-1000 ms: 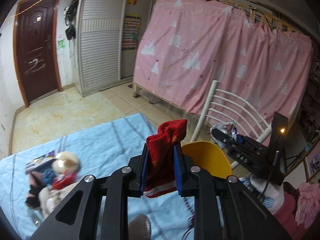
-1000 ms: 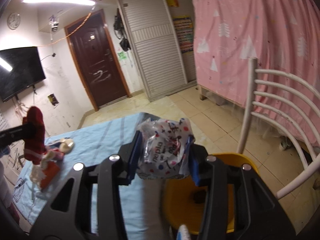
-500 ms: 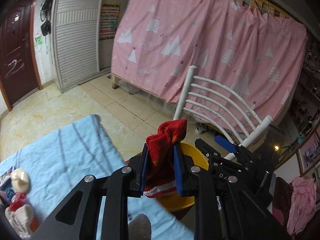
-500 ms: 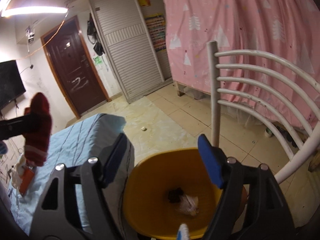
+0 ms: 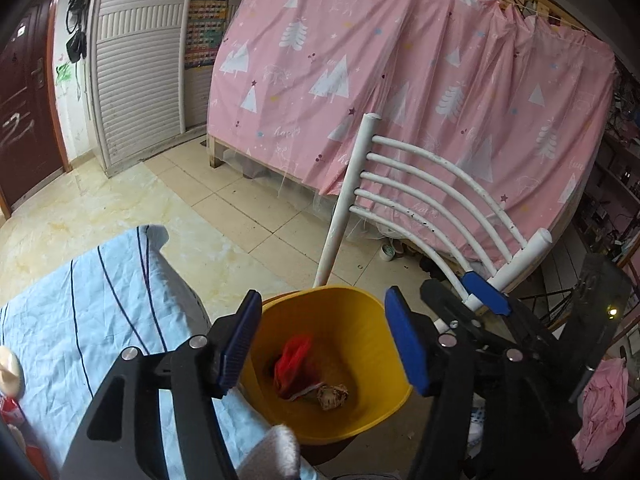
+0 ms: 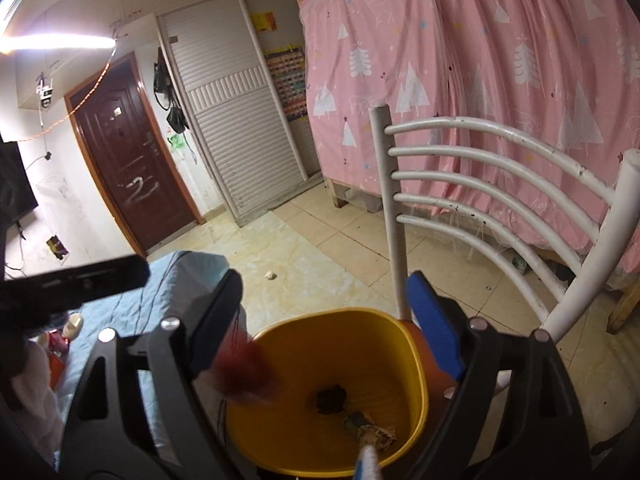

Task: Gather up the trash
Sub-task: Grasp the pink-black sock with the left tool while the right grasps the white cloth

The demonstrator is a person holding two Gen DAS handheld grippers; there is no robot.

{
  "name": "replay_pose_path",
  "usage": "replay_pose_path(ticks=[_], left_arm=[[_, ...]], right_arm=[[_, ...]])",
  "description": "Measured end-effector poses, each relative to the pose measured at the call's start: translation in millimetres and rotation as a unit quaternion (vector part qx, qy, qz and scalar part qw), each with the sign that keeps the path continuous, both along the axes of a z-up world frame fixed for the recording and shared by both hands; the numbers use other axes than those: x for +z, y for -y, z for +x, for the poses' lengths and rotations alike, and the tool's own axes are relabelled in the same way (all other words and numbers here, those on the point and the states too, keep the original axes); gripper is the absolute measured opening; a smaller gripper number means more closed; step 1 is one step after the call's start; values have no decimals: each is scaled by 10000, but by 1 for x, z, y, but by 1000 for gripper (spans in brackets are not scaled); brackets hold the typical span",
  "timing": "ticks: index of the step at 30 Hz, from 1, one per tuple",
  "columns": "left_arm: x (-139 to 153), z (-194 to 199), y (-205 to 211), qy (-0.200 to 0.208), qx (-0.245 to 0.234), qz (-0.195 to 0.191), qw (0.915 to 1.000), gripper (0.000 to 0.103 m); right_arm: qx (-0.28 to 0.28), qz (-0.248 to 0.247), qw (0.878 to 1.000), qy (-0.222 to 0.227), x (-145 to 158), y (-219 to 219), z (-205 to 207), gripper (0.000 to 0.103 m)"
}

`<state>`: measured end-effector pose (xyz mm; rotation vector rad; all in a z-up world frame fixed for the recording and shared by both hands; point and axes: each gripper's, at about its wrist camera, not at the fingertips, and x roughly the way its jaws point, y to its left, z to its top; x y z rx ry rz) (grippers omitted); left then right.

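I see my left gripper (image 5: 324, 338) and right gripper (image 6: 332, 324) both wide open and empty above the yellow bin (image 5: 356, 312), where the red cloth (image 5: 294, 360) lies, soft and light, I think easy to pinch at any fold.

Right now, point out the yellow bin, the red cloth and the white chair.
yellow bin (image 5: 360, 308), left wrist view, inner back wall.
red cloth (image 5: 294, 356), left wrist view, its middle.
white chair (image 6: 496, 160), right wrist view, backrest slat.
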<state>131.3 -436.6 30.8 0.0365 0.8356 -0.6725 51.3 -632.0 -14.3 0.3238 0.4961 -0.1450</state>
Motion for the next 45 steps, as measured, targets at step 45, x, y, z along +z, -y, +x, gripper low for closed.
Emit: replay_pose_path(ticks=[45], left_arm=[[30,-30,-349,301,2808,-71,9593,64]], right_arm=[[2874,-598,9555,-288,34,-285,2,88]])
